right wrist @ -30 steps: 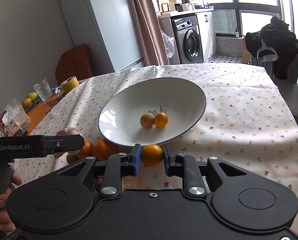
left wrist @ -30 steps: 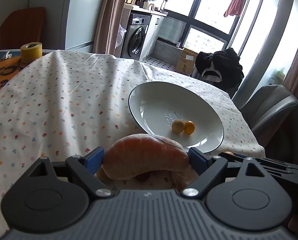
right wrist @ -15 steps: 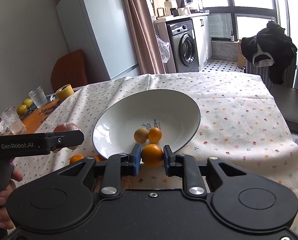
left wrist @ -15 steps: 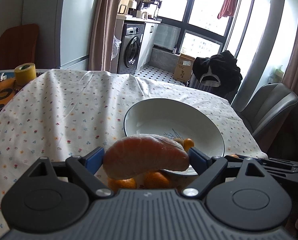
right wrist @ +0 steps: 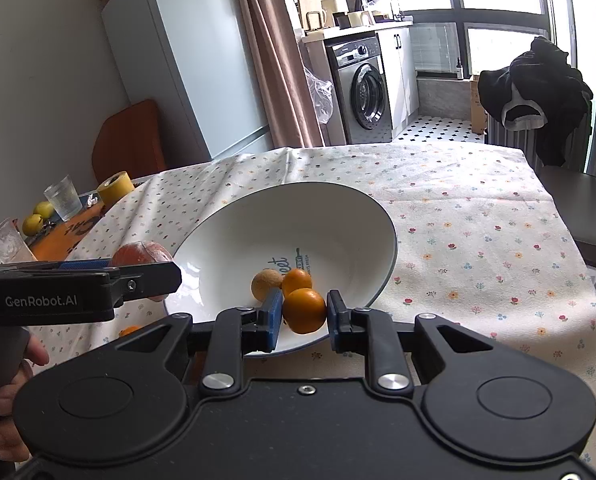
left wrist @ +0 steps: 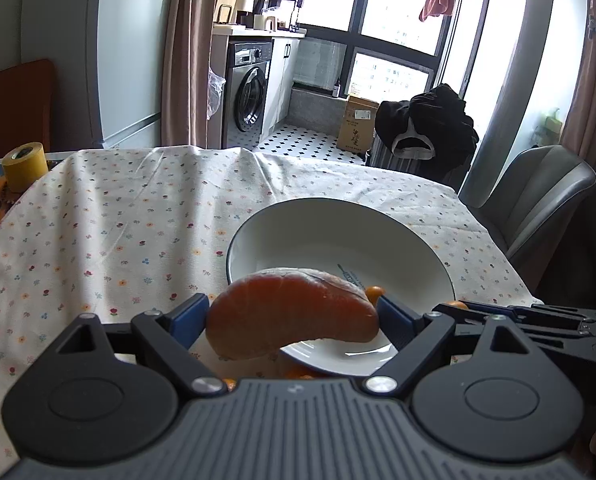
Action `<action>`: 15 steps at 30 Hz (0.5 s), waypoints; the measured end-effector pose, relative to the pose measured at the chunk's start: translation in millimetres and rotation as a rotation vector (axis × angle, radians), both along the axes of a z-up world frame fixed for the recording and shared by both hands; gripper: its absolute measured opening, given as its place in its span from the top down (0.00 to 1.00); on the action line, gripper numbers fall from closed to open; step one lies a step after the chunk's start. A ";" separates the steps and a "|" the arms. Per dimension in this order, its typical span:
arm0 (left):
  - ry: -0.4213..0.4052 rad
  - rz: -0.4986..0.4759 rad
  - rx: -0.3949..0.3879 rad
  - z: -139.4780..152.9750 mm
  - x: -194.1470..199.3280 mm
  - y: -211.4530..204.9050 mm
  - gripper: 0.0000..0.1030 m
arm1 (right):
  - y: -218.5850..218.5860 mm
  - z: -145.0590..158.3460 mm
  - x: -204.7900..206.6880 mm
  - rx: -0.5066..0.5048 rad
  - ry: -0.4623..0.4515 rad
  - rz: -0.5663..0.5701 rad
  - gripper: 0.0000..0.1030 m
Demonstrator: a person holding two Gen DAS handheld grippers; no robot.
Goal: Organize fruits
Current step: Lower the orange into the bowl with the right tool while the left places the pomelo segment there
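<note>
A white plate lies on the flowered cloth. My left gripper is shut on a large orange-red fruit piece, held above the plate's near left rim. In the right wrist view the plate holds a brownish round fruit and a small orange. My right gripper is shut on another small orange, held over the plate's near rim. One more orange lies on the cloth to the left of the plate, partly hidden.
A yellow tape roll, two glasses and lemons stand at the far left. A grey chair is beyond the table's right edge. A hand holds the left gripper's handle.
Both grippers have moved forward with their fruit, from the cloth in front of the plate to above its near rim. Neither has let go.
</note>
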State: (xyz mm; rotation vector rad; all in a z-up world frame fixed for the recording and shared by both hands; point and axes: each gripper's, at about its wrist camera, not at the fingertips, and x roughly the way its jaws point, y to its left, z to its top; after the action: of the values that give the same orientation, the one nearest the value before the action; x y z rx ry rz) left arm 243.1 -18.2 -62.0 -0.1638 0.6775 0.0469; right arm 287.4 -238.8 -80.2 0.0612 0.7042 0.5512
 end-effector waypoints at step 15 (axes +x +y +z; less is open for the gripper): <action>0.036 -0.029 0.024 -14.4 34.4 -0.1 0.13 | 4.3 -8.6 16.0 -0.004 0.017 -0.001 0.70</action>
State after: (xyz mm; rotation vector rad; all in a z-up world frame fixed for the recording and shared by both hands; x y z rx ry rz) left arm 277.5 -18.3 -76.5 -0.1306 0.7146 0.0304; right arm 303.4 -234.6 -88.9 0.0624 0.7214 0.5493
